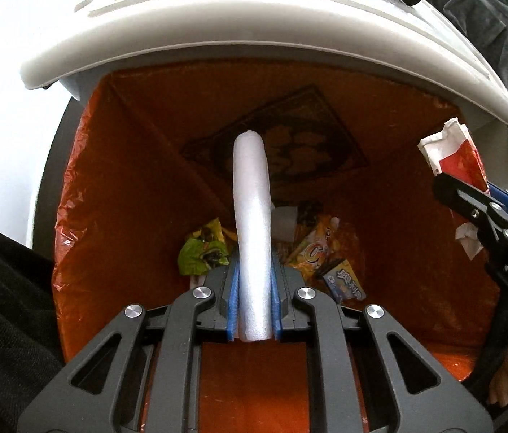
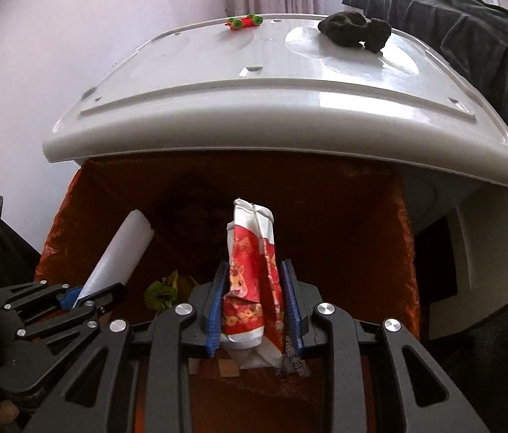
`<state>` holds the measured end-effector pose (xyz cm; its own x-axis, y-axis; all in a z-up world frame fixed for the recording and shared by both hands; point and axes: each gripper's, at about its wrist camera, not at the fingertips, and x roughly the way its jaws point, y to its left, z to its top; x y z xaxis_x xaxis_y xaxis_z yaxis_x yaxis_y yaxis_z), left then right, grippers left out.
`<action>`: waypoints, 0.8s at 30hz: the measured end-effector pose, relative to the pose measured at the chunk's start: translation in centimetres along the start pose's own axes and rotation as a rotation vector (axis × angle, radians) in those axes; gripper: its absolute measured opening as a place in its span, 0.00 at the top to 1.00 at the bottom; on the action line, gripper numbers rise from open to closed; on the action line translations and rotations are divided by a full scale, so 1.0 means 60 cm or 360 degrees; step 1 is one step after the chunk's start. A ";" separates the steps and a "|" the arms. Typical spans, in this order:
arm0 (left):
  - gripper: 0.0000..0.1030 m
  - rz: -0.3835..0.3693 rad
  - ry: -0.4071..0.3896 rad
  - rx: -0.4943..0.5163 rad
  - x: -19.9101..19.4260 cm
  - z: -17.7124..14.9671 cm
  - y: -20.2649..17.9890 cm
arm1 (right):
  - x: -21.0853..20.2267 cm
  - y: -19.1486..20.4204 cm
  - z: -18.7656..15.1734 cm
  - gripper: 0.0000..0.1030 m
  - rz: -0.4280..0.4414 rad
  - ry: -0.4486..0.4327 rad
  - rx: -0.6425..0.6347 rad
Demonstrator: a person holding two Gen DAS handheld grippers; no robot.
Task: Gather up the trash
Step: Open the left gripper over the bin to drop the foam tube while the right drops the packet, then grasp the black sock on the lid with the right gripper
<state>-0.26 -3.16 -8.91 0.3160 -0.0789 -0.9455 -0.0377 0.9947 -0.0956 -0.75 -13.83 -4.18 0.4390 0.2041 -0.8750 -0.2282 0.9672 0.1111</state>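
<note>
My left gripper (image 1: 254, 270) is shut on a white foam tube (image 1: 252, 216) and holds it over the open bin lined with an orange bag (image 1: 117, 187). My right gripper (image 2: 254, 281) is shut on a crumpled red and white paper packet (image 2: 252, 270), also above the bin. In the left wrist view the right gripper (image 1: 470, 202) and its packet (image 1: 452, 155) show at the right. In the right wrist view the left gripper (image 2: 84, 297) and the foam tube (image 2: 120, 252) show at the lower left. Several wrappers (image 1: 311, 249) lie on the bin's bottom.
A white plastic table top (image 2: 272, 83) overhangs the bin's far side. On it lie a small red and green toy car (image 2: 245, 21) and a black crumpled object (image 2: 355, 30). Dark cloth (image 2: 470, 36) hangs at the right. A white wall stands at the left.
</note>
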 end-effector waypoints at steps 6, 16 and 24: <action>0.13 0.0171 -0.0030 -0.0002 -0.005 -0.002 -0.010 | -0.011 -0.020 0.007 0.34 -0.0069 -0.0057 0.0102; 0.13 0.0151 -0.0028 -0.0046 -0.007 -0.001 -0.005 | -0.019 -0.041 0.010 0.34 -0.0068 -0.0078 0.0213; 0.13 0.0146 -0.0037 -0.0047 -0.008 -0.003 0.000 | -0.017 -0.040 0.010 0.34 -0.0066 -0.0072 0.0206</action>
<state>-0.61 -3.13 -8.49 0.3317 0.0144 -0.9433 -0.0954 0.9953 -0.0184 -0.11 -16.24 -3.28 0.4849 0.1672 -0.8584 -0.0961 0.9858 0.1377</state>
